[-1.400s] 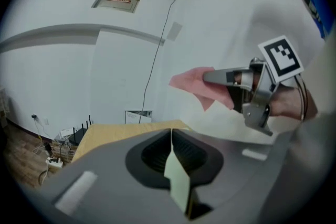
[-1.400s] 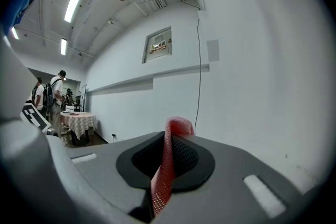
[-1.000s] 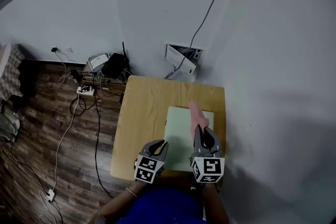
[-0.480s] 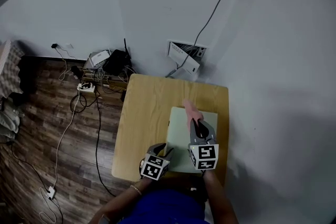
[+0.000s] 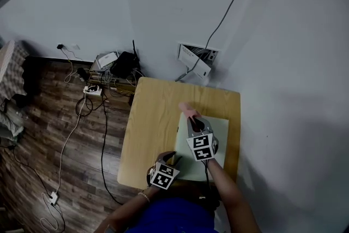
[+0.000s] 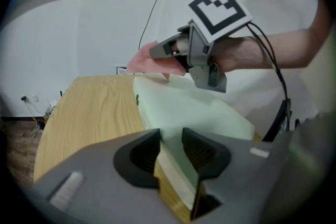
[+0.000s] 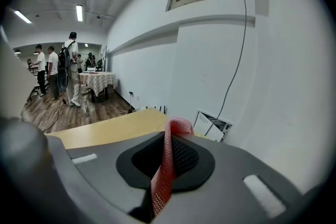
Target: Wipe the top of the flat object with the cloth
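A pale green flat object (image 5: 210, 142) lies on the right half of the wooden table (image 5: 152, 117). My right gripper (image 5: 192, 124) hangs over its far left part, shut on a pink cloth (image 5: 187, 111) that sticks out past the fingertips. In the right gripper view the cloth (image 7: 167, 157) is pinched between the jaws of the right gripper (image 7: 164, 168). My left gripper (image 5: 169, 160) is at the object's near left corner. Its jaws have just been closing, and in the left gripper view that corner of the flat object (image 6: 189, 107) fills the gap in the left gripper (image 6: 170, 150).
A white wall runs close along the table's right and far sides. A white box (image 5: 195, 60) leans against the wall behind the table. Cables and small devices (image 5: 112, 68) lie on the wood floor to the left. People (image 7: 52, 68) stand far off.
The right gripper has moved away from me and left over the flat object, sinking with the cloth. The left gripper has dropped to the object's near corner.
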A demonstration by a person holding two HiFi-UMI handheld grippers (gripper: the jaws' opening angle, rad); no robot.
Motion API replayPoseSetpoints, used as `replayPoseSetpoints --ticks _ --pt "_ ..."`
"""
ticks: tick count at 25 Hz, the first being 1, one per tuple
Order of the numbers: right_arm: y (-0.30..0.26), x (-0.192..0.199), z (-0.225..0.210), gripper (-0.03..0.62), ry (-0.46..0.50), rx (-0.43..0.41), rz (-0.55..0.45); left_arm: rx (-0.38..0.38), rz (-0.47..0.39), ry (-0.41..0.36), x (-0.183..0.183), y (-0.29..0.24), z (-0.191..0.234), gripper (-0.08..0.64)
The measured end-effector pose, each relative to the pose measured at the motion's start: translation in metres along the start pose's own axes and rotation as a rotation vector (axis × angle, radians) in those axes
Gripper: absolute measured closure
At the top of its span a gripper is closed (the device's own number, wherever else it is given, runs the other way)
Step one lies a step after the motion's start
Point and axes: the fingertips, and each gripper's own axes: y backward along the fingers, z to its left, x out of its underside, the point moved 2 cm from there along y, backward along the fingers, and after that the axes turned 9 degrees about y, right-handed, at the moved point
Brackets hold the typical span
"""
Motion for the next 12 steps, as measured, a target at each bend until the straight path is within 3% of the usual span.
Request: replayPoseSetpoints --ticks 6,12 --pt "-0.032 0.017 0.024 0.577 0.076 -0.08 0.098 -0.015 0.006 -0.021 0.002 0.001 -0.002 0.426" --pt "-0.049 0.042 0.033 0.575 0.129 -0.086 0.204 -0.028 0.008 -0.042 0.001 0.0 -0.003 0.426"
